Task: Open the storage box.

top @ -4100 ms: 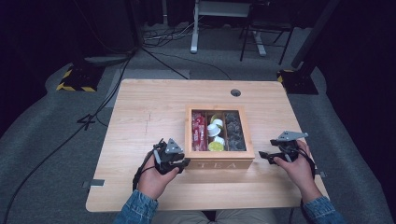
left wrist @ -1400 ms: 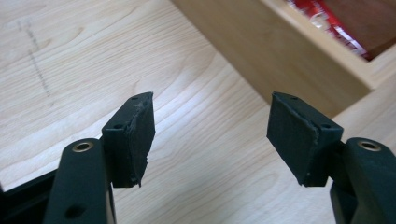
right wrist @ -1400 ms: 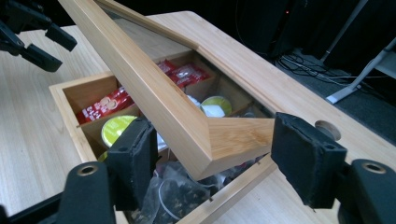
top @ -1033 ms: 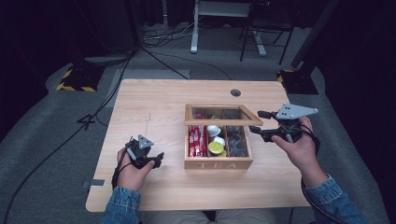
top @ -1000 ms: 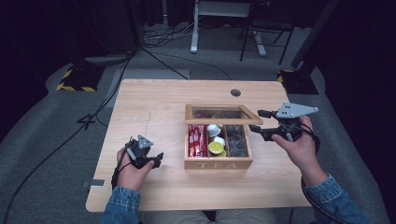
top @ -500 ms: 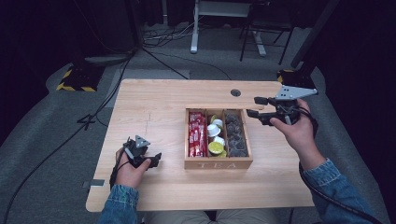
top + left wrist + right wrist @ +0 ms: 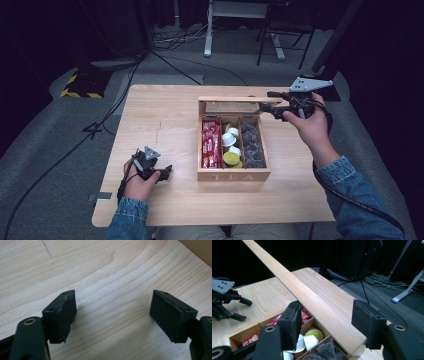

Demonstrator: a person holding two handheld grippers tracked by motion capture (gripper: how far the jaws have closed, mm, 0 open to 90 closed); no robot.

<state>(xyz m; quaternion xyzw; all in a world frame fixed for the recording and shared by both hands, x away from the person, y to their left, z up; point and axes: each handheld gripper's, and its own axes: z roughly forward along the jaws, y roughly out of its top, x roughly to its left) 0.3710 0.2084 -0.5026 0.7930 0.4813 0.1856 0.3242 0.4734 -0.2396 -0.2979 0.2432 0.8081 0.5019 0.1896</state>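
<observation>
Swung up to vertical by the open-jawed right gripper [image 7: 267, 102], presumably exposing its contents, is the wooden tea box [image 7: 233, 174]'s hinged lid [image 7: 232, 106], while at eight o'clock the left gripper [image 7: 162, 172] is rested unclenched.

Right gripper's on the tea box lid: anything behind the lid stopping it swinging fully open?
Nothing visible does. The lid stands about upright with the right gripper at its corner, jaws open around its edge, and the table behind the tea box is bare.
</observation>
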